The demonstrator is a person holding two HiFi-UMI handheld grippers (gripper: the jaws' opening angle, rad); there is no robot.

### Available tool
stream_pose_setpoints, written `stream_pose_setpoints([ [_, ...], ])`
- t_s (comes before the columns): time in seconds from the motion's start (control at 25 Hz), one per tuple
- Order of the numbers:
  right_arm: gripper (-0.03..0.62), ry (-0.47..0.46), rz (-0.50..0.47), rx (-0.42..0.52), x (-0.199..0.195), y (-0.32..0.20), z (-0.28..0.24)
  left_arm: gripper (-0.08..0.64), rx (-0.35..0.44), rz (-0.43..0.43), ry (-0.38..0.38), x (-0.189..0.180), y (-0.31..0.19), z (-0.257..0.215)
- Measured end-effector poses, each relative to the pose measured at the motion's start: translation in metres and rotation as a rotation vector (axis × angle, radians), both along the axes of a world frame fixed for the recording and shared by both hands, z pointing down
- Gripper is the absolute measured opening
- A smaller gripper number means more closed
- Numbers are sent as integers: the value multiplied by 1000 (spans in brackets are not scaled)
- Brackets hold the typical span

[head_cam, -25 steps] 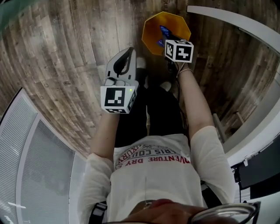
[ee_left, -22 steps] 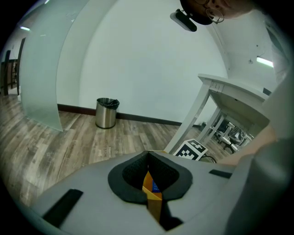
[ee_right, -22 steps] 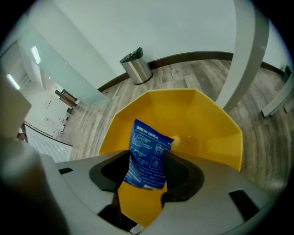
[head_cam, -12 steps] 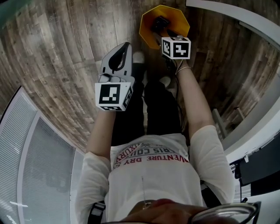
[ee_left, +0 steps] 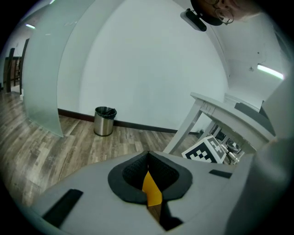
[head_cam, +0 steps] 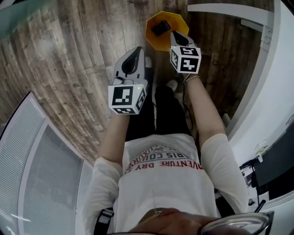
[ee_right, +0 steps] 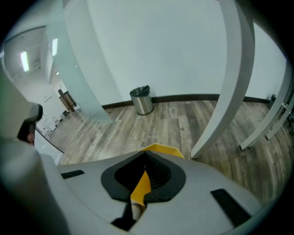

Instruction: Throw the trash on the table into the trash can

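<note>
Below, left gripper (head_cam: 136,53) and right gripper (head_cam: 175,35) both clamped together, empty; octagonal yellow trash can (head_cam: 153,40) (dark flat trash (head_cam: 161,27) inside) on wood-grain floor (head_cam: 69,55).

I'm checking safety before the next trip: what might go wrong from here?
The right gripper, fingers shut and empty, hangs at the orange bin; pulling back low might clip its rim and tip it.
The white table curves close on the right; a wide swing might hit it.

Trash (head_cam: 161,27) in trash can (head_cam: 153,40), right claw (head_cam: 177,36) over its rim
</note>
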State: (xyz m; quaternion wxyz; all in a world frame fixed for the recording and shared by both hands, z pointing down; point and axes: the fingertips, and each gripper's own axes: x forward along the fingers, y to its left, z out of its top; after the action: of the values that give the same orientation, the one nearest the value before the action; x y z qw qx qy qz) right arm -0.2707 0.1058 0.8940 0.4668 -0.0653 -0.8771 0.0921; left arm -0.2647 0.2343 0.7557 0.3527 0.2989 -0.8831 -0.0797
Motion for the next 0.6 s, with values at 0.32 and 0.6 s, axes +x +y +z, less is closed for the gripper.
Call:
stream_pose_setpoints([
  [0.32, 26, -205, 92, -73, -11, -16, -211, 23, 50, 2, -76, -9, -28, -155],
  [0.6, 26, -362, 196, -100, 28, -66, -392, 23, 83, 127, -201, 2, -85, -300],
])
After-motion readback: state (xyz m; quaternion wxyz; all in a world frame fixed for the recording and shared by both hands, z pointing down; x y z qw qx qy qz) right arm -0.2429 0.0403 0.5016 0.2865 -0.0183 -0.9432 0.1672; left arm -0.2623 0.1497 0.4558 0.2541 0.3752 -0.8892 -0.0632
